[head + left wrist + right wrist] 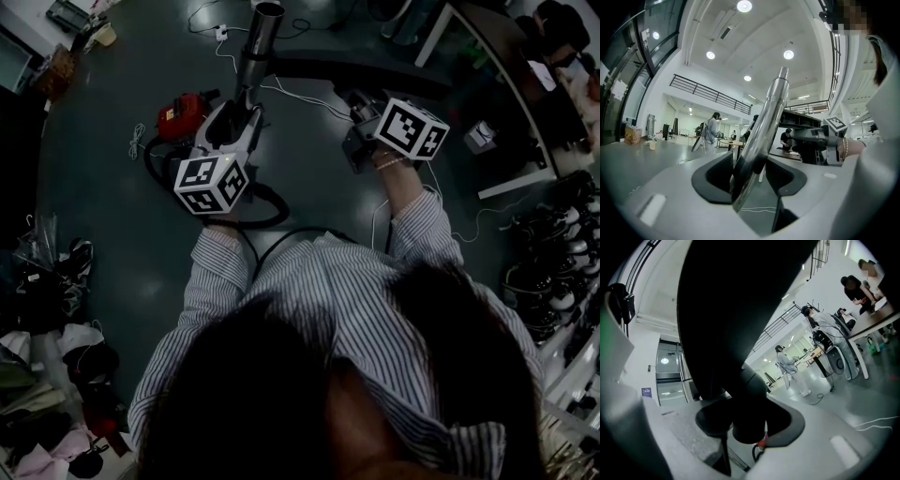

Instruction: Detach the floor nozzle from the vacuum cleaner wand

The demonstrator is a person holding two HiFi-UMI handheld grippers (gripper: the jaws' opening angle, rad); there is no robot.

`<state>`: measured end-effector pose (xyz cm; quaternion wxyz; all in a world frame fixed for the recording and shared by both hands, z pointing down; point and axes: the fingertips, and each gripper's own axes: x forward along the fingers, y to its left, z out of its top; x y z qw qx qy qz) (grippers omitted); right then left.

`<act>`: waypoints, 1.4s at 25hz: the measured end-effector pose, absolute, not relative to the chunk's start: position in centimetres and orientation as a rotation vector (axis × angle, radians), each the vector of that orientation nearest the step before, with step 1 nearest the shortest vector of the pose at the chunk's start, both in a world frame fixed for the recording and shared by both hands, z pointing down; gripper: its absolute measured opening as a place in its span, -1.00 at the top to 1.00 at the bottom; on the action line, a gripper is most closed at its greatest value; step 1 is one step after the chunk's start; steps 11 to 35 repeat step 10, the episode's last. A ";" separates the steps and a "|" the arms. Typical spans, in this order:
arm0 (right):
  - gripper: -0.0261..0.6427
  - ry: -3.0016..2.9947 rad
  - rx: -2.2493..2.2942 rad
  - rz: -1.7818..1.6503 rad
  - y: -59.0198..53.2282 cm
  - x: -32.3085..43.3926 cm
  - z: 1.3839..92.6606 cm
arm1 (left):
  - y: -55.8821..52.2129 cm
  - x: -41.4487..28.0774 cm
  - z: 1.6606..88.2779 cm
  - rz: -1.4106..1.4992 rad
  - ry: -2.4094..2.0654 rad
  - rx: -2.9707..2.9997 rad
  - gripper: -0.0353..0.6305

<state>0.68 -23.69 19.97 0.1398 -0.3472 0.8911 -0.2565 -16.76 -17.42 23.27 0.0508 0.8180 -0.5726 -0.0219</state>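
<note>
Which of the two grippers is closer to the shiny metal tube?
Left. The left gripper clamps the metal tube; the right gripper is off to its side, gripping a black part.

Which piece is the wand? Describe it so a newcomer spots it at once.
Above the dark floor, ahead of the person, find the left gripper. The wand is the tube clamped in its jaws. It alone is shiny silver metal; the floor nozzle in the right gripper is black, the vacuum body on the floor red.

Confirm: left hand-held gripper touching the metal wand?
Touching. Left gripper view: left hand-held gripper clamps the metal wand between its pads.
</note>
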 end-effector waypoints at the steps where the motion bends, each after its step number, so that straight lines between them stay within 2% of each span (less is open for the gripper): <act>1: 0.40 2.576 -1.010 -0.735 -23.7 0.7 20.0 | -17.4 -16.7 23.3 -0.058 -1.744 2.495 0.28; 35: 0.40 2.563 -1.054 -0.730 -23.5 0.5 20.6 | -17.2 -16.1 23.7 -0.025 -1.744 2.503 0.28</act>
